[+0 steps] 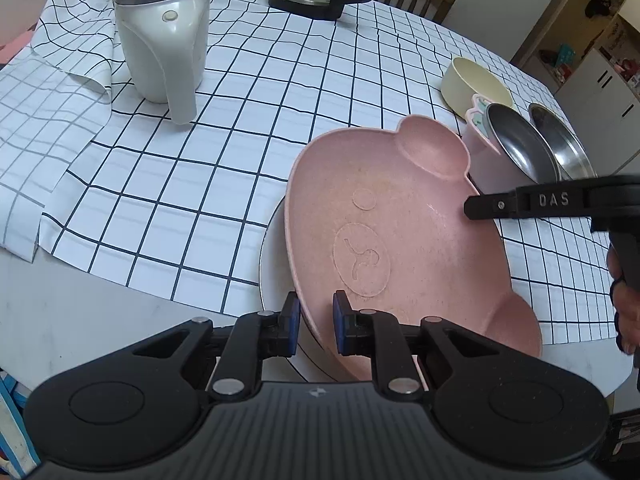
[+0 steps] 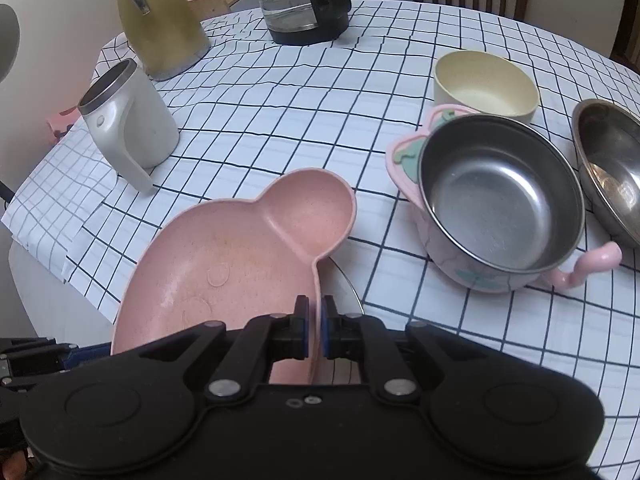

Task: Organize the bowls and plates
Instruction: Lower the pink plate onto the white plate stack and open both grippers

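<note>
While the left gripper (image 1: 316, 322) pinches the near rim of the pink bear-shaped plate (image 1: 384, 236), the right gripper (image 2: 316, 330) clamps its opposite rim, jaws nearly together. Only the left view shows a white plate (image 1: 269, 276) beneath; the right view shows the steel-lined pink bowl (image 2: 500, 204) whole.

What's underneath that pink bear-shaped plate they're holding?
Under the pink plate a white plate's rim shows at its left edge, resting on the table. The pink plate covers most of it, so whether anything lies on it cannot be seen.
</note>
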Tool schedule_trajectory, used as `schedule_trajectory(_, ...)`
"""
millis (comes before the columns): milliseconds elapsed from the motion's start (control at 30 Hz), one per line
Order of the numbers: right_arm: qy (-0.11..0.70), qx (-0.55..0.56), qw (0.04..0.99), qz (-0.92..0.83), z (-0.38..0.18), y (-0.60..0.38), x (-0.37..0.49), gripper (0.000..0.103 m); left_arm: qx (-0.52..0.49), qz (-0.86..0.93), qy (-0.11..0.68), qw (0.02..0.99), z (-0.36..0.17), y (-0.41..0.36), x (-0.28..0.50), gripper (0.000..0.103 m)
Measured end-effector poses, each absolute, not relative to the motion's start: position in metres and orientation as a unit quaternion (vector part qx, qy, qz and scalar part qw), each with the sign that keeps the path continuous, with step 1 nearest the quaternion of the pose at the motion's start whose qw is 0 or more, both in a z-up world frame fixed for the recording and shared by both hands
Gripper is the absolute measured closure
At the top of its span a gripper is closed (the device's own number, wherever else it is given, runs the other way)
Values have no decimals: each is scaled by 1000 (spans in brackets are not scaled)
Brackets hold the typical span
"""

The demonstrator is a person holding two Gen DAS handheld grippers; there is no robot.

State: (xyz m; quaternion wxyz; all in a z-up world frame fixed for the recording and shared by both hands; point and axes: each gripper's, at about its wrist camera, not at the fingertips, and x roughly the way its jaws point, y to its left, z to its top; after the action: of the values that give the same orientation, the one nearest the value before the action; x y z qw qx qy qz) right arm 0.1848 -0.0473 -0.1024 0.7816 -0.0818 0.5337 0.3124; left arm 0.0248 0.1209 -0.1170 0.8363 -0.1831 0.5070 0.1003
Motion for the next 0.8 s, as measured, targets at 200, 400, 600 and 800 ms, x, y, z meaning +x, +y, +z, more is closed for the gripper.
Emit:
schedule_trajectory(200, 530, -97, 776, 327, -104, -40, 193, 96, -181, 85, 512, 835, -117, 112, 25, 87)
schedule_trajectory(400, 534, -108, 772, 327, -103, -44, 199, 96, -177, 61, 527, 829, -123, 101, 28, 87)
schedule_trajectory(600, 535, -104, 773, 325, -106, -51, 199, 92, -181, 49, 536, 823, -129, 97, 34, 87)
schedule_trajectory(800, 535, -95, 776, 321, -105, -55, 197, 84, -178, 46, 538, 823, -132, 96, 36, 87)
